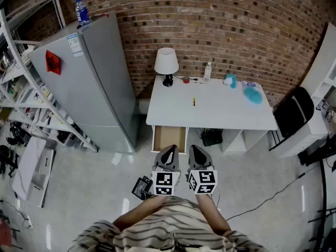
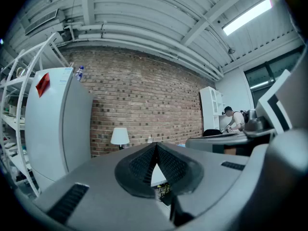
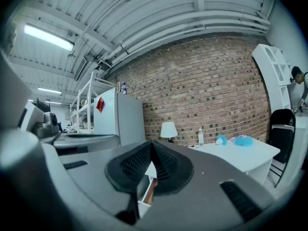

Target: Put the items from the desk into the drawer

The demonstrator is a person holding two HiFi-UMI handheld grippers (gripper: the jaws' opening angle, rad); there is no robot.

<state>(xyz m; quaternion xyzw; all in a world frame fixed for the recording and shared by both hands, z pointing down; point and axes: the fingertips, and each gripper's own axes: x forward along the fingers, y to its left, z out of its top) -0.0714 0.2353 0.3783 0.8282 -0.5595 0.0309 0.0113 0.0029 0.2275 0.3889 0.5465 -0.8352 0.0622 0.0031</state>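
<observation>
A white desk (image 1: 220, 114) stands against the brick wall with its left drawer (image 1: 169, 137) pulled open and looking empty. On the desk are a white lamp (image 1: 166, 64), a small clear bottle (image 1: 208, 71), a yellow pen (image 1: 193, 102), a teal toy (image 1: 230, 80) and a blue fluffy item (image 1: 253, 94). Both grippers hang side by side in front of the desk, well short of it. My left gripper (image 1: 169, 150) and right gripper (image 1: 197, 149) are shut with nothing between the jaws. The right gripper view shows the drawer (image 3: 147, 189) past the closed tips (image 3: 152, 144).
A grey fridge (image 1: 89, 83) with a water bottle (image 1: 81, 10) on top stands left of the desk, with white shelving (image 1: 26, 104) beyond it. A black chair (image 1: 294, 114) and white shelves sit to the right. A dark object (image 1: 211, 137) lies under the desk. A cable (image 1: 273, 193) crosses the floor.
</observation>
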